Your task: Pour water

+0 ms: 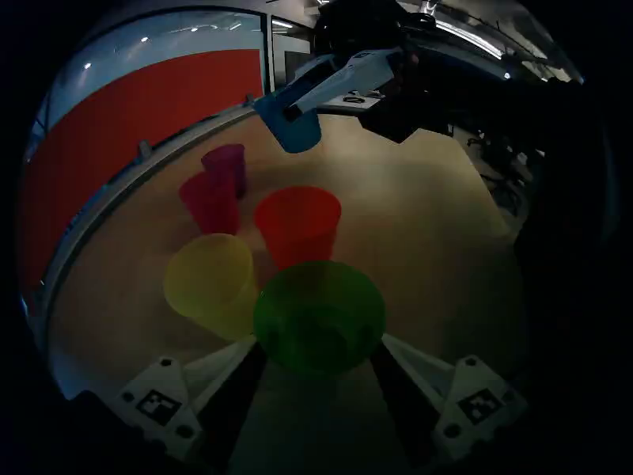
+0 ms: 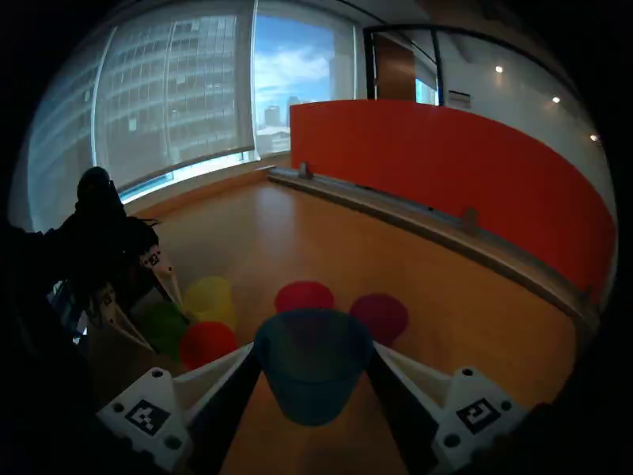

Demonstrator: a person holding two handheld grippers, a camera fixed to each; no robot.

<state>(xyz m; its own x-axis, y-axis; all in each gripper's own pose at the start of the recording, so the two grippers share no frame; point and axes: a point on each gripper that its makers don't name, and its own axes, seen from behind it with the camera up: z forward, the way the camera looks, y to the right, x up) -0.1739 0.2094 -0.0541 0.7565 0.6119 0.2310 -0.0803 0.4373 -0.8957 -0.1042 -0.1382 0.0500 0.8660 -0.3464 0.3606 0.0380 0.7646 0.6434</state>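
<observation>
My left gripper (image 1: 319, 352) is shut on a green cup (image 1: 320, 313), held upright low over the wooden table (image 1: 427, 229). Just beyond it stand a yellow cup (image 1: 210, 281), a red cup (image 1: 299, 226), a pink cup (image 1: 210, 202) and a purple cup (image 1: 227, 162). My right gripper (image 2: 312, 360) is shut on a blue cup (image 2: 312, 368), raised above the table. The left gripper view shows that blue cup (image 1: 290, 127) hanging at the far side. From the right gripper view the green cup (image 2: 170, 334) sits in the left gripper (image 2: 158, 321). I cannot tell whether any cup holds water.
An orange partition (image 2: 475, 166) runs along one table edge, with a rail below it. Large windows (image 2: 174, 95) lie behind. A person's dark sleeve and hand (image 2: 95, 237) hold the left gripper. Bare tabletop (image 2: 332, 237) lies past the cups.
</observation>
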